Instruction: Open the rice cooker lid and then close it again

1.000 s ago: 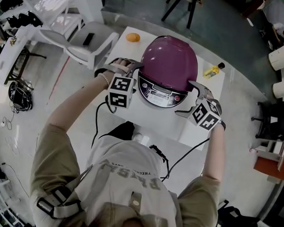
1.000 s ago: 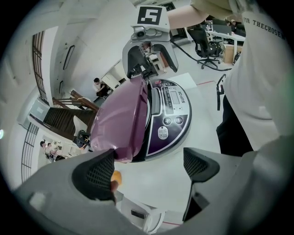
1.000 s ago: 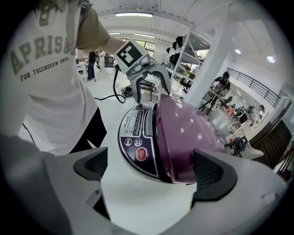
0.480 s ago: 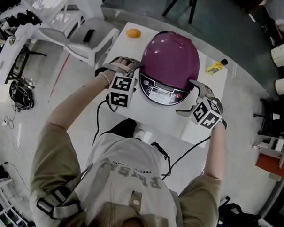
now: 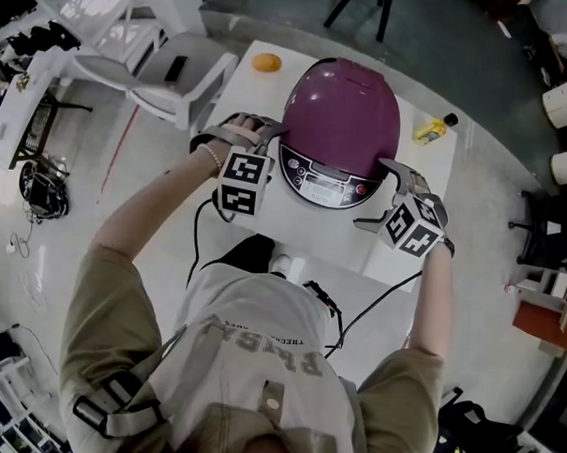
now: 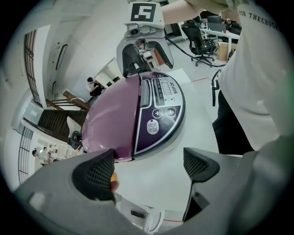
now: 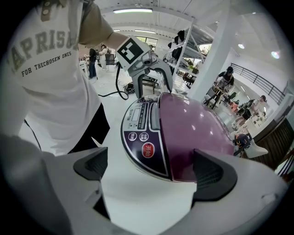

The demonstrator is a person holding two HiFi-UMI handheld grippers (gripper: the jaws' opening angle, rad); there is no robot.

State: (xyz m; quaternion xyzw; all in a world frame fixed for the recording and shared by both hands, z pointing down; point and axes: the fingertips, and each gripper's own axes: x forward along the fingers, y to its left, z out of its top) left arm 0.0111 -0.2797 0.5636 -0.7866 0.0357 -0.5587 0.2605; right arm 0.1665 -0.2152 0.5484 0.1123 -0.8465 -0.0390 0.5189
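The rice cooker [image 5: 341, 129] stands in the middle of the white table [image 5: 395, 254], its purple lid [image 5: 345, 106] down over the dark control panel [image 5: 323, 183]. My left gripper [image 5: 256, 138] is at the cooker's left flank, open, with nothing between its pads. My right gripper [image 5: 374, 195] is at the cooker's front right, also open and empty. In the left gripper view the cooker [image 6: 138, 119] lies just beyond the open gripper [image 6: 147, 170]. The right gripper view shows the cooker [image 7: 183, 133] ahead of the open gripper [image 7: 151, 170], close to the right pad [image 7: 213, 174].
An orange [image 5: 265, 63] lies at the table's back left corner and a yellow bottle [image 5: 430, 132] at the back right. A white chair [image 5: 168, 75] stands left of the table. Cables [image 5: 374, 305] hang off the near edge by my body.
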